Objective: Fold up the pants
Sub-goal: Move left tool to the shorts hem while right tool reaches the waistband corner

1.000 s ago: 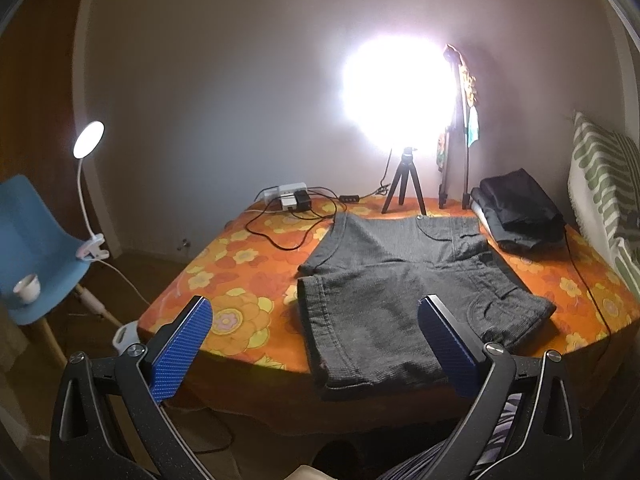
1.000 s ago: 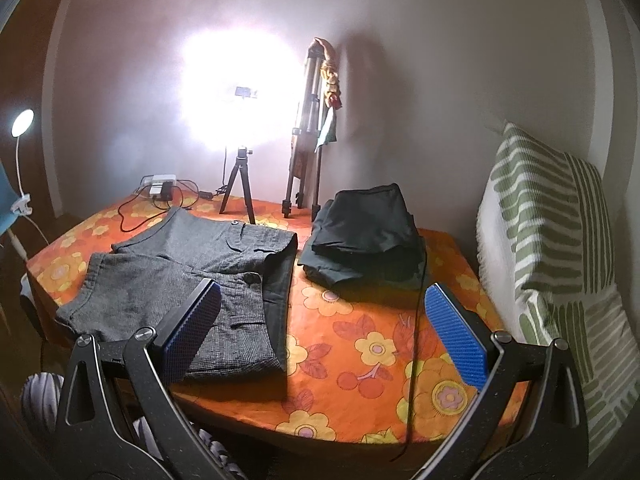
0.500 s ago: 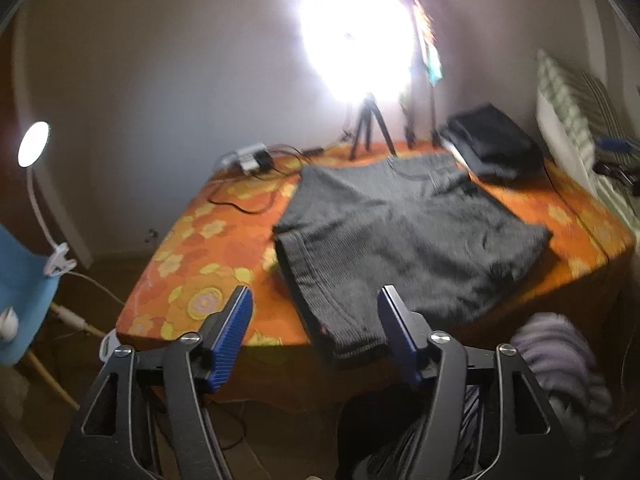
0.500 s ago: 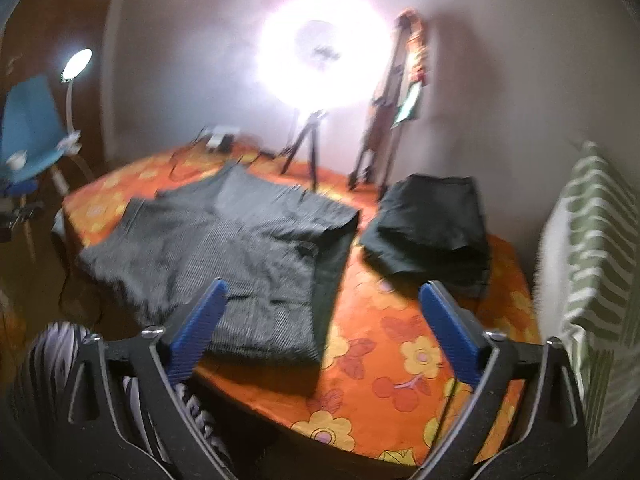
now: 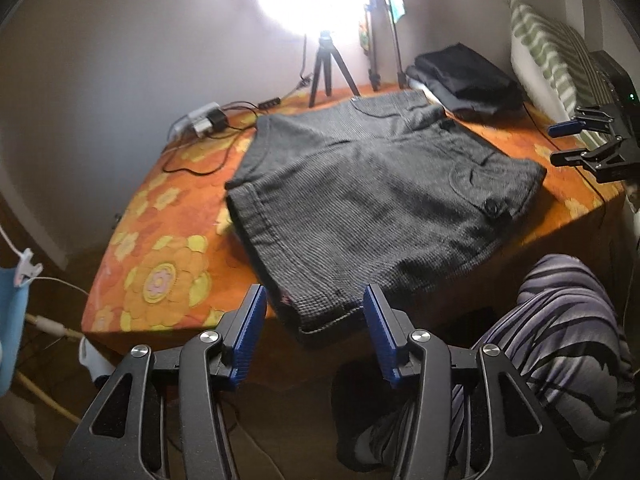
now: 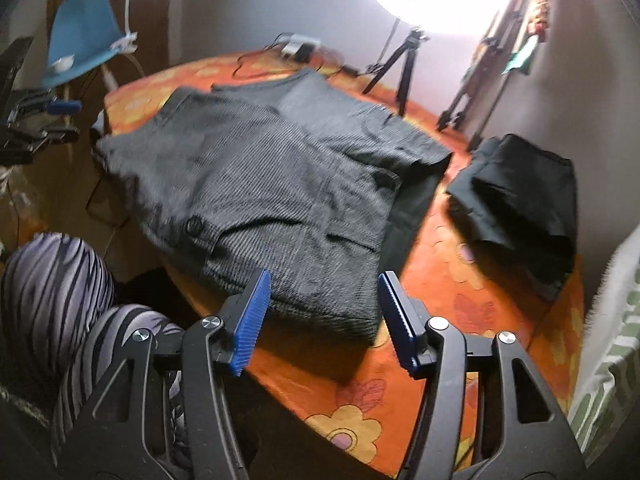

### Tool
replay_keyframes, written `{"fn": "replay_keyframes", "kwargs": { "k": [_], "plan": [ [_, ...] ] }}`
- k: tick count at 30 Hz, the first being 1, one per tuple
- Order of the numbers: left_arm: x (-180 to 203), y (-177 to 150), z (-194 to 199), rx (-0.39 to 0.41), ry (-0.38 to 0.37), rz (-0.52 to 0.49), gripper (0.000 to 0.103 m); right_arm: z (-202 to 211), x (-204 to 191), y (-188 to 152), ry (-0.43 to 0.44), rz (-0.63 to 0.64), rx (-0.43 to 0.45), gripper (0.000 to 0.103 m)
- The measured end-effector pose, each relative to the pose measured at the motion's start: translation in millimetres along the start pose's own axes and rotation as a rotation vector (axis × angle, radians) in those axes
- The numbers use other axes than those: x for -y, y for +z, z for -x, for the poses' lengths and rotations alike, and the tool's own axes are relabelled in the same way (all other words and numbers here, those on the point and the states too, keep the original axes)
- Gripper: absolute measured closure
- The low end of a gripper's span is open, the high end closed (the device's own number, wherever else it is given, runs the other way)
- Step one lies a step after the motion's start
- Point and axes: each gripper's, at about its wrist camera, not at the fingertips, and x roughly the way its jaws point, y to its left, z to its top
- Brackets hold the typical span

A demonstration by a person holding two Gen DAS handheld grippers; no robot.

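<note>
**Both grippers spread at the near hem of the grey shorts**

You have one pair of grey shorts (image 5: 372, 200) lying flat on the orange floral table (image 5: 160, 256), its near corner hanging over the table edge. Your left gripper (image 5: 314, 330) is spread wide just short of that overhanging corner, holding nothing. Your right gripper (image 6: 324, 316) is likewise parted, its blue pads flanking the shorts' near edge without pinching it.

One stack of folded black clothes (image 6: 520, 196) sits beside the shorts, apart from them. Two tripods stand at the far edge: a small one (image 5: 330, 68) under the glaring lamp, and a taller one (image 6: 480, 80). Cables (image 5: 208, 152) trail beside the shorts.

Only the right wrist view shows the blue chair (image 6: 80, 36); both show your striped-trousered knees (image 5: 560, 344).
</note>
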Motion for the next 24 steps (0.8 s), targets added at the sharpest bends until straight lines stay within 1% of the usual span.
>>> {"fn": "replay_keyframes", "kwargs": {
  "k": [3,8,10,17,24],
  "plan": [
    [3.2,-0.2,-9.6,-0.023,-0.021,-0.018,0.057,-11.9,-6.0,-0.8,0.036,0.038,-0.029,0.044],
    [7.9,-1.3,-21.8,-0.048,-0.039,-0.054,0.058,-31.1,-17.6,-0.1,0.068,0.108,-0.081,0.044],
    [8.3,-1.6,-25.8,-0.056,-0.046,-0.06,0.061,-37.0,-22.2,-0.5,0.076,0.136,-0.099,0.044],
    [6.6,-6.4,-38.1,-0.082,-0.059,-0.074,0.061,-52.9,-25.9,2.2,0.074,0.176,-0.136,0.044],
    [6.4,-16.6,-43.9,-0.101,-0.069,-0.142,0.061,-65.0,-27.2,-0.2,0.075,0.218,-0.168,0.044]
  ]
}}
